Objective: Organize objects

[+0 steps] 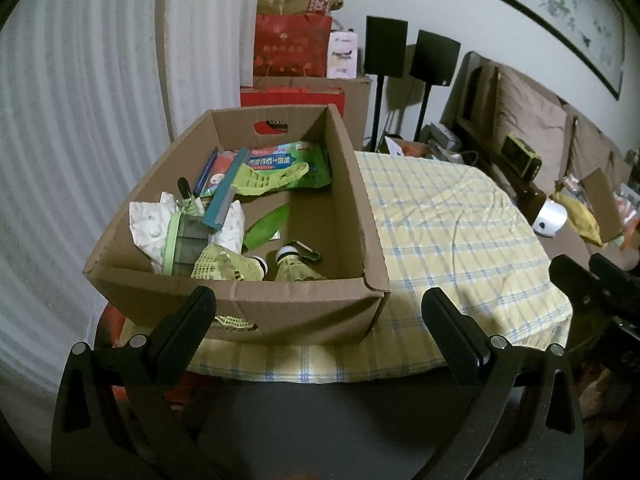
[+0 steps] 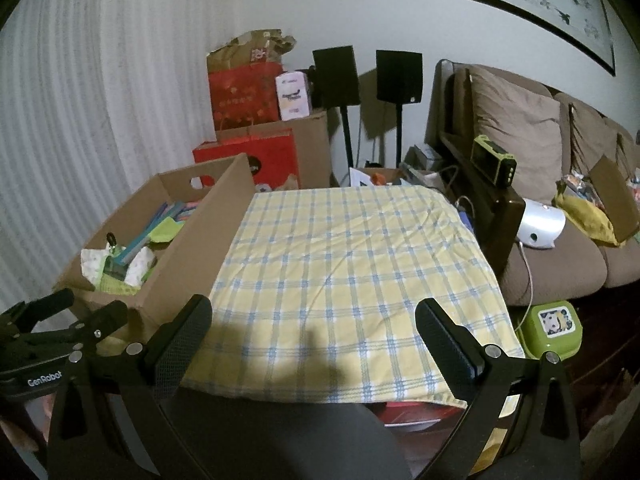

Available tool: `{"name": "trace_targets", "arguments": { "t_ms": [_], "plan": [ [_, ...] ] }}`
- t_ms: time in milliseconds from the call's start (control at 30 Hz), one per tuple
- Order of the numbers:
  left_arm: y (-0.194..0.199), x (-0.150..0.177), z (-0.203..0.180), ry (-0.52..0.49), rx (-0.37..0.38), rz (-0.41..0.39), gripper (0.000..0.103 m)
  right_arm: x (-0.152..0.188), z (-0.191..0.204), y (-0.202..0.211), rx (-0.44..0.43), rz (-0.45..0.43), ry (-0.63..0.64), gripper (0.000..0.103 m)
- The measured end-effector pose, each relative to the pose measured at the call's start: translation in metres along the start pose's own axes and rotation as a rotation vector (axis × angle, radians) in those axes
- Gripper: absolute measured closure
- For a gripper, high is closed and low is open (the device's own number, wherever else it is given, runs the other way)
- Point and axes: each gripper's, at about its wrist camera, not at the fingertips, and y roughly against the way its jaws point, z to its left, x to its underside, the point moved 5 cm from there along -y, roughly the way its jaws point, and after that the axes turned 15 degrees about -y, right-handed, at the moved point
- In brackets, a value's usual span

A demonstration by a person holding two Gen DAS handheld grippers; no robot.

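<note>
Both the left gripper (image 1: 318, 308) and the right gripper (image 2: 314, 316) are held wide apart and nothing is gripped. Beyond them, the checked cloth (image 2: 340, 264) is seen bare, while the shuttlecocks (image 1: 294, 266), packets (image 1: 296, 162) and other bits are gathered in the box (image 1: 360, 200) at its left edge. The sorting is judged nearly or wholly done; nothing loose is seen left to move.

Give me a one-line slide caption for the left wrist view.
Open left gripper hovers before a cardboard box of shuttlecocks and packets on the checked tablecloth.
</note>
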Motion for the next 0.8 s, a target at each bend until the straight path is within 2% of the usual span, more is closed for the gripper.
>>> {"name": "trace_targets", "arguments": {
  "t_ms": [800],
  "plan": [
    [0.0033, -0.0008, -0.0003, 0.001, 0.001, -0.004, 0.000, 0.0050, -0.0015, -0.0015, 0.014, 0.011, 0.020, 0.000]
  ]
}}
